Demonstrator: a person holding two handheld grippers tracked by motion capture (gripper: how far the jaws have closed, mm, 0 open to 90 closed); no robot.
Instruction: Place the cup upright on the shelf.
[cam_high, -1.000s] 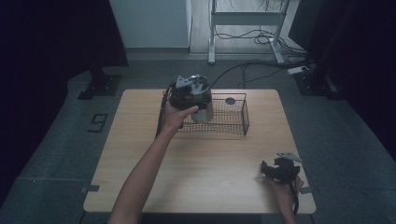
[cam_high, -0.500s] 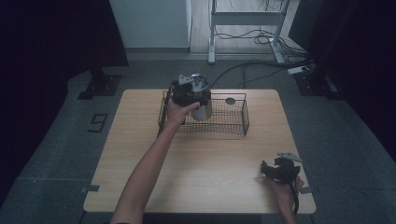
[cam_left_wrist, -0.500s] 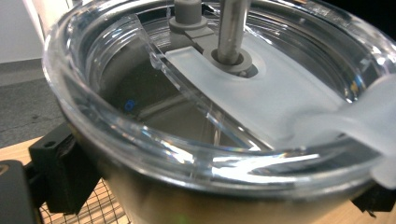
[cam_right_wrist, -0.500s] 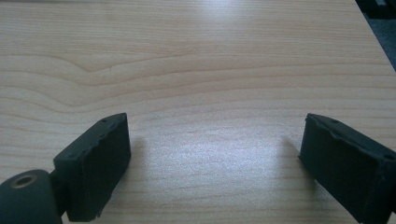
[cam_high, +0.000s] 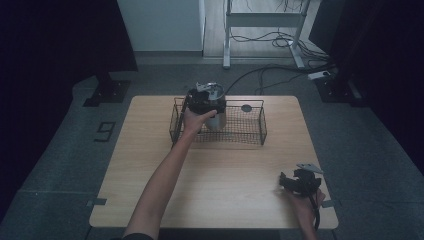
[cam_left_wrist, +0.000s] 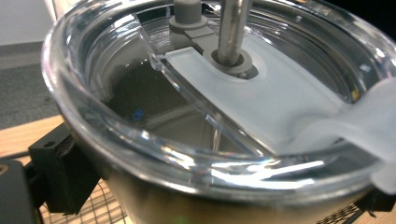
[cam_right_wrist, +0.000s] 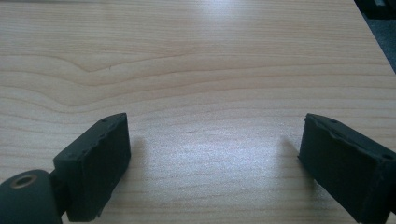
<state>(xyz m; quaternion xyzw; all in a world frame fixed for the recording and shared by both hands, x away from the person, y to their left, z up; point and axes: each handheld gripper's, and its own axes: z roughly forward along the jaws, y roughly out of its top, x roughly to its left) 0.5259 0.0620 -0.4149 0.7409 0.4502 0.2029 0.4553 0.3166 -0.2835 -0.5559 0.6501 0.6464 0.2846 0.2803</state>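
A steel tumbler (cam_high: 218, 119) with a clear lid (cam_left_wrist: 187, 116) and a metal straw (cam_left_wrist: 232, 28) stands upright in the left end of a black wire basket (cam_high: 245, 134). My left gripper (cam_high: 202, 102) is shut on the tumbler just under the lid, with one black jaw on each side of it. In the left gripper view the left gripper (cam_left_wrist: 219, 193) has wire mesh below it. My right gripper (cam_high: 286, 182) rests low at the table's front right. In its own view the right gripper (cam_right_wrist: 212, 163) is open, with bare wood between the jaws.
The basket sits at the far middle of the wooden table (cam_high: 225, 170). A small dark round thing (cam_high: 246, 108) lies at the basket's far side. Grey floor, a desk frame and cables (cam_high: 270, 40) lie beyond the table.
The left hand has shifted very slightly at the basket with the tumbler still gripped. The right gripper has stayed put.
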